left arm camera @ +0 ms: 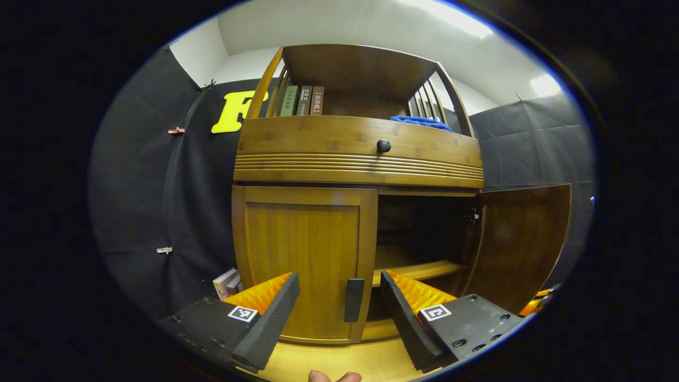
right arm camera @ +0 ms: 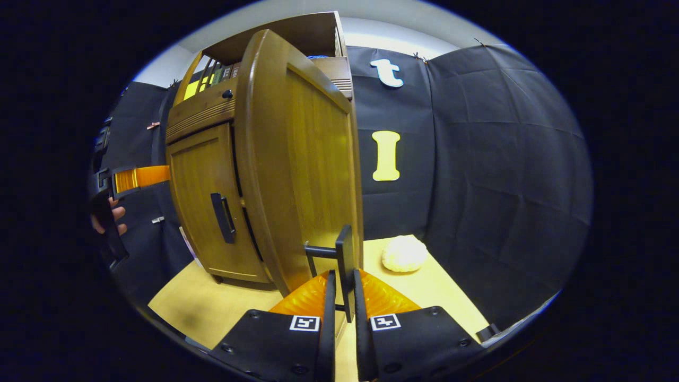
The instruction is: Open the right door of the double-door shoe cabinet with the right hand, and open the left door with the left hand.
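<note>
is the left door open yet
No, in the left gripper view the left door sits flush in the cabinet, with the open left gripper short of its handle.

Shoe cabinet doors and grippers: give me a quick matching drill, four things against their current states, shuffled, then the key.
Things:
1. right door
2. left door
3. right gripper
4. left gripper

States:
A. open, fingers apart in front of a handle
B. swung wide open
C. shut on the right door handle
D. closed, flush with the cabinet

Pairs: 1-B, 2-D, 3-C, 4-A

The left door handle sits between the left gripper's spread fingers in the left gripper view, not yet gripped.
</note>
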Motion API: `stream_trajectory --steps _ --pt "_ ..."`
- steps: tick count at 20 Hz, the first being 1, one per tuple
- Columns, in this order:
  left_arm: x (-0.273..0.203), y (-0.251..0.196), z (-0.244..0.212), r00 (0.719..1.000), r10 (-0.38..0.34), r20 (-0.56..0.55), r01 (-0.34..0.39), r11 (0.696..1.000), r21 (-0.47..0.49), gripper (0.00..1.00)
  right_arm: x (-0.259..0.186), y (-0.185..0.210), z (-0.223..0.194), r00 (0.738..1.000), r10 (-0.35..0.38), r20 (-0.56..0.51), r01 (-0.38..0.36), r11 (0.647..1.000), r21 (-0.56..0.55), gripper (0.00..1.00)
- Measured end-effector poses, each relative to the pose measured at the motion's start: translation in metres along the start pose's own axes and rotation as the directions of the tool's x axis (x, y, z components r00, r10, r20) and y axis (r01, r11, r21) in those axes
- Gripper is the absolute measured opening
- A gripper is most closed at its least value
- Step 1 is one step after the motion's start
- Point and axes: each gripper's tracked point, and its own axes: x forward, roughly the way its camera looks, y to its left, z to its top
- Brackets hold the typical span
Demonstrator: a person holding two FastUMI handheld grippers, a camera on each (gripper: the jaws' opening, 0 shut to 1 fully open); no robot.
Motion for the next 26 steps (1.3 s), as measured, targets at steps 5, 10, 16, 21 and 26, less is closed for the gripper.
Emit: stream_trajectory --steps 5,10,16,21,26 --pt "0.007 -0.012 -0.006 1.0 -0.024 -0.018 0.024 1.0 0.0 0.94 -0.007 -0.038 0.015 1.0 -0.012 0.009 0.012 0.999 -0.031 0.18" --pt "0.012 -0.02 -0.01 0.999 -0.04 -0.03 0.04 0.999 0.011 0.94 -0.011 -0.078 0.021 0.997 -0.082 0.011 0.081 0.996 0.027 0.17" --pt "0.024 -0.022 -0.026 0.997 -0.04 -0.072 0.043 0.998 0.035 0.95 -0.013 -0.095 0.031 0.989 -0.142 0.035 0.138 0.985 0.106 0.17" --pt "0.039 -0.021 -0.041 0.995 -0.034 -0.094 0.038 0.998 0.04 0.96 -0.026 -0.119 0.036 0.964 -0.258 0.056 0.254 0.965 0.069 0.38" --pt "0.07 -0.021 -0.069 0.991 -0.034 -0.131 0.038 0.999 0.033 0.95 -0.047 -0.14 0.056 0.93 -0.354 0.099 0.346 0.934 0.089 1.0"
